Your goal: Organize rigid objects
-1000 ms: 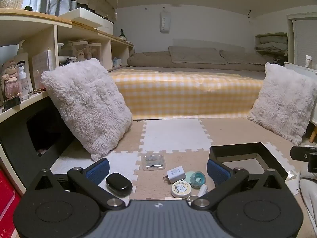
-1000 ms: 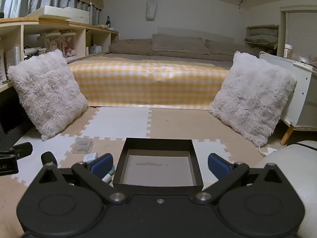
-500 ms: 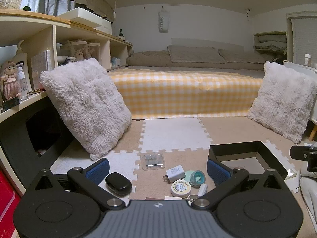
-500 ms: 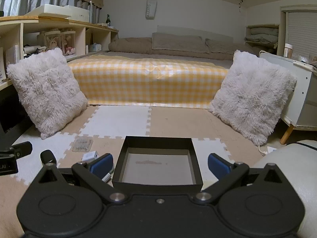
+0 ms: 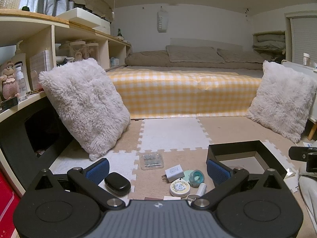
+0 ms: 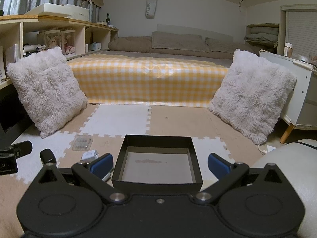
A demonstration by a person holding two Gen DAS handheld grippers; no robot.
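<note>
Left hand-held gripper (image 5: 157,169) hovers with fingers spread wide, gripping nothing, above the clutter left of the black tray (image 5: 263,148): white charger (image 5: 174,172), round tin (image 5: 179,187), teal tape roll (image 5: 196,175), black case (image 5: 117,183). Right hand-held gripper (image 6: 160,163), also spread and empty, frames the tray, likely the drop-off spot.
</note>
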